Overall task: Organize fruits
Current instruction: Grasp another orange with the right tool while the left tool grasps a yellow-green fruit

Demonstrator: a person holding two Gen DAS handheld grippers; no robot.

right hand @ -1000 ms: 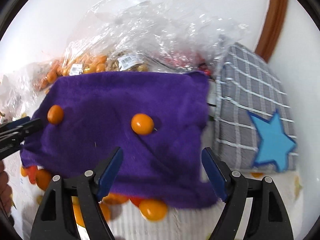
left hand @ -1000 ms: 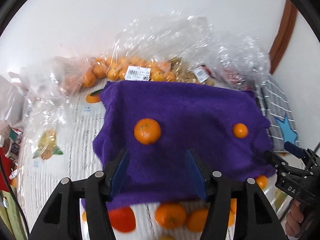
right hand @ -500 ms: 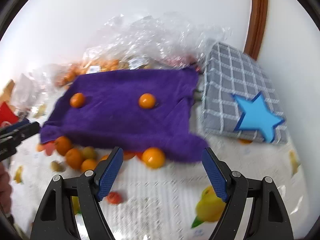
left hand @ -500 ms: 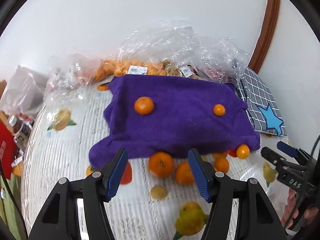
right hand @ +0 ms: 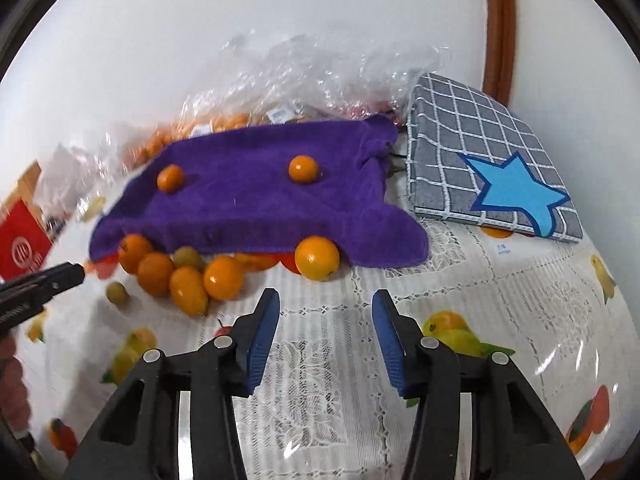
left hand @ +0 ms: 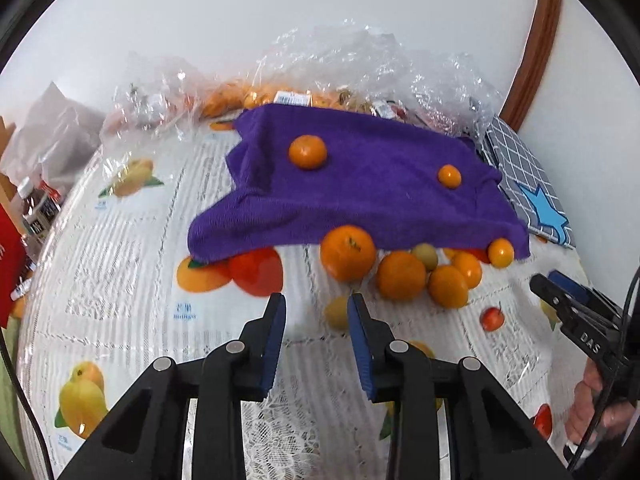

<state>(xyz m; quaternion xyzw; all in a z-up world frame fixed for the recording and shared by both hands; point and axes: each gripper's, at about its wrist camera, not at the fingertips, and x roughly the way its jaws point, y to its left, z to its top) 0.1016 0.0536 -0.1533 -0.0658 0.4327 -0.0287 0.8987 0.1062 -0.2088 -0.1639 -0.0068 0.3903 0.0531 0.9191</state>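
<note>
Little looks sorted yet: two mandarins [left hand: 307, 151] sit on the purple towel [left hand: 368, 192], while a loose fruit pile [left hand: 404, 272] lies just ahead of the left gripper [left hand: 316, 316]. Both it and the right gripper [right hand: 325, 316] have been narrowing, grasping nothing.

White wall [left hand: 280, 12], brown wooden trim [right hand: 498, 28]

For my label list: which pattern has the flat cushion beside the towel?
Grey with white grid and blue star; right wrist view.

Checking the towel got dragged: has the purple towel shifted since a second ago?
Cannot tell: the purple towel looks farther off, but the bags behind recede equally, so the cameras backed away.
</note>
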